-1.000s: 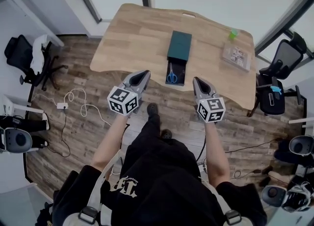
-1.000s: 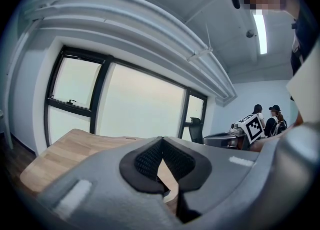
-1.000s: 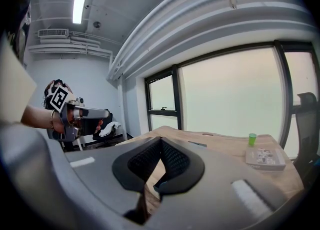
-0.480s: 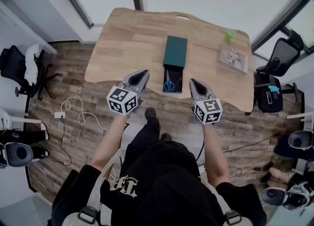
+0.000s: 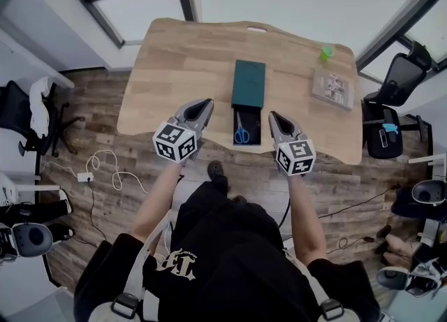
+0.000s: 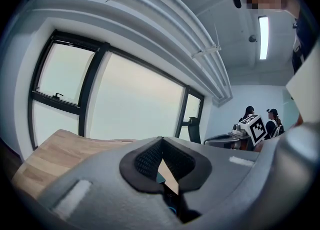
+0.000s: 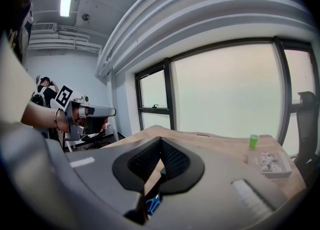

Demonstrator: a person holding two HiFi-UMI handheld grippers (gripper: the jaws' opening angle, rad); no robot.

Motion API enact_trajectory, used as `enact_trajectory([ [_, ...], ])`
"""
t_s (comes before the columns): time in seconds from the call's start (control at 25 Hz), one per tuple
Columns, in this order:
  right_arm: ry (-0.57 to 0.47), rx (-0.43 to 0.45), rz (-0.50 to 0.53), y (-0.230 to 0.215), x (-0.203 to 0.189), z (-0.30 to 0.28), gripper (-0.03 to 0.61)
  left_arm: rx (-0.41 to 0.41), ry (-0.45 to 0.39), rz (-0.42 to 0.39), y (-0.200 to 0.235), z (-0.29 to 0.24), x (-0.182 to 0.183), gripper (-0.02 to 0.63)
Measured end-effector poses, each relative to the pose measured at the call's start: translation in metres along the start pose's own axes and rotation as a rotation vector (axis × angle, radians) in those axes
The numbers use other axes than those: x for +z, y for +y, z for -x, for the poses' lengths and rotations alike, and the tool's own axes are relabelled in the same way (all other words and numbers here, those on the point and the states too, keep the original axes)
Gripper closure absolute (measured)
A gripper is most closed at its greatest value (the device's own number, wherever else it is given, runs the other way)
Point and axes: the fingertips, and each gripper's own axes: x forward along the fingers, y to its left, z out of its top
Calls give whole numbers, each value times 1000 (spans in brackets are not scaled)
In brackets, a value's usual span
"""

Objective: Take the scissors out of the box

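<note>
Both of your grippers sit closer to the counter [image 5: 174, 62] than a second ago, with their tips now at its near edge. Your left gripper [image 5: 202, 106] is clenched, empty, just left of the box [image 5: 249, 83]. The blue-handled scissors [image 5: 242, 134] lie in the box's pulled-out tray [image 5: 257, 121], between the grippers. Your right gripper [image 5: 274, 116] is clenched, empty, just right of the tray. A green cup [image 5: 326, 54] stands far right.

A black short-sleeved top [image 5: 230, 244] is worn, marked with a white print [image 5: 174, 263] on the front. Pale straps [image 5: 155, 238] with black buckles [image 5: 126, 304] are seen at both shoulders. The left gripper [image 5: 201, 107] and right gripper [image 5: 276, 118] are cased in smooth grey, lined with black textured pads [image 6: 149, 159], and each is topped by a cube [image 5: 174, 142] of black-and-white square markers.
</note>
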Motion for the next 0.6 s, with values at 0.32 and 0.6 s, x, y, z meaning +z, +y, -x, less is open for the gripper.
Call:
enact_trajectory([
  [0.32,24,-32,21,-7,15,-40,574,-41,-7,15,40,-29,10,615],
  [0.6,25,-53,35,2,24,-65,574,-88,-19,26,60,-39,15,614],
])
